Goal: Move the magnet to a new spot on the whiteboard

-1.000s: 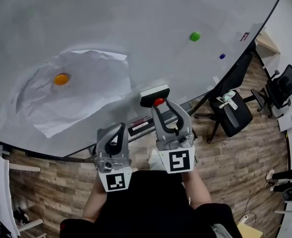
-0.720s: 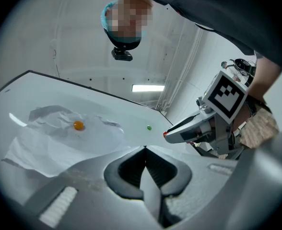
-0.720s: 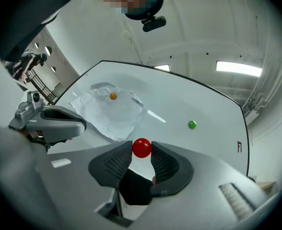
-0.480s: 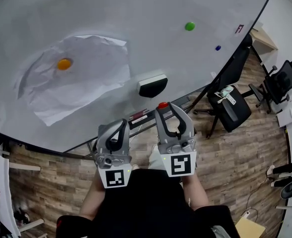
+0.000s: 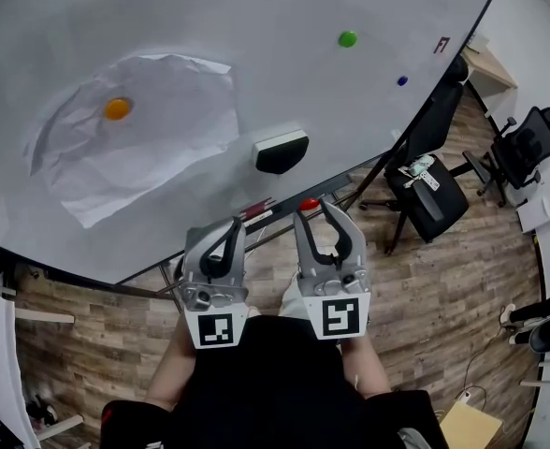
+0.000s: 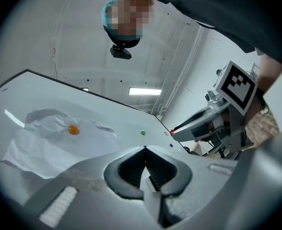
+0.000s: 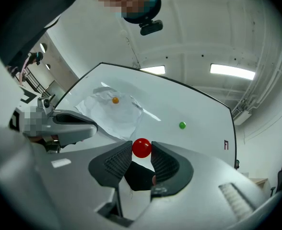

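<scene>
A small red magnet [image 5: 308,203] sits pinched between the tips of my right gripper [image 5: 313,205], which is shut on it; in the right gripper view the magnet [image 7: 141,147] fills the gap between the two pads. The magnet hangs off the whiteboard [image 5: 256,26], just in front of its lower edge and below a black eraser [image 5: 280,150]. My left gripper [image 5: 235,224] is held beside the right one, jaws shut with nothing between them. An orange magnet [image 5: 117,108] pins a crumpled paper sheet [image 5: 153,148] at the board's left.
A green magnet [image 5: 348,38] and a small blue magnet [image 5: 402,80] sit at the board's upper right. Markers [image 5: 256,211] lie on the tray under the board. Two black office chairs [image 5: 431,199] [image 5: 528,148] stand on the wood floor to the right.
Both grippers have drawn back from the board. The red magnet, earlier just under the eraser against the board, now hangs below the board's edge, still in the right gripper.
</scene>
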`<action>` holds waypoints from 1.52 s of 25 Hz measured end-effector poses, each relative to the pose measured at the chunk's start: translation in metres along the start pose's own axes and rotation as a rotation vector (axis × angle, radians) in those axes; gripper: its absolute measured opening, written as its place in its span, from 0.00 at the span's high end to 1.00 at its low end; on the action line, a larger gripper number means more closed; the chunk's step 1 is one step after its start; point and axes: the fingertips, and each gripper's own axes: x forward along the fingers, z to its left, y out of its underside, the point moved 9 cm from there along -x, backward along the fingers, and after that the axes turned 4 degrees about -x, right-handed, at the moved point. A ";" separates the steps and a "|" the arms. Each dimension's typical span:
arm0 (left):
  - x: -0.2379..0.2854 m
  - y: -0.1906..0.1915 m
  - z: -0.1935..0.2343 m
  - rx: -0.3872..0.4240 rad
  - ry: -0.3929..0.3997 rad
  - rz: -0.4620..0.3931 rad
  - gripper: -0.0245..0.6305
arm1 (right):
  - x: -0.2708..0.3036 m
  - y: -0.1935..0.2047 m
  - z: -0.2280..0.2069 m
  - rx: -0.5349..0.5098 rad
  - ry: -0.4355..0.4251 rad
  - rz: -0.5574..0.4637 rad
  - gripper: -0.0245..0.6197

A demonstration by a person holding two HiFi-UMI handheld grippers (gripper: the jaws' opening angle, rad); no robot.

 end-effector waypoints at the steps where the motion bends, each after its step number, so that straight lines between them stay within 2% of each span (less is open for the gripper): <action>1: 0.001 0.000 -0.001 -0.003 0.003 -0.003 0.96 | -0.002 0.000 0.000 -0.002 0.002 0.001 0.77; 12: 0.003 -0.001 -0.003 -0.014 0.016 -0.012 0.96 | -0.009 -0.001 -0.003 -0.019 0.022 0.016 0.77; 27: 0.010 0.009 0.007 -0.004 -0.018 0.001 0.96 | 0.018 0.004 -0.009 -0.023 -0.007 0.000 0.77; 38: 0.020 0.023 0.013 0.007 -0.047 0.039 0.96 | 0.046 0.017 -0.014 -0.017 -0.060 0.004 0.77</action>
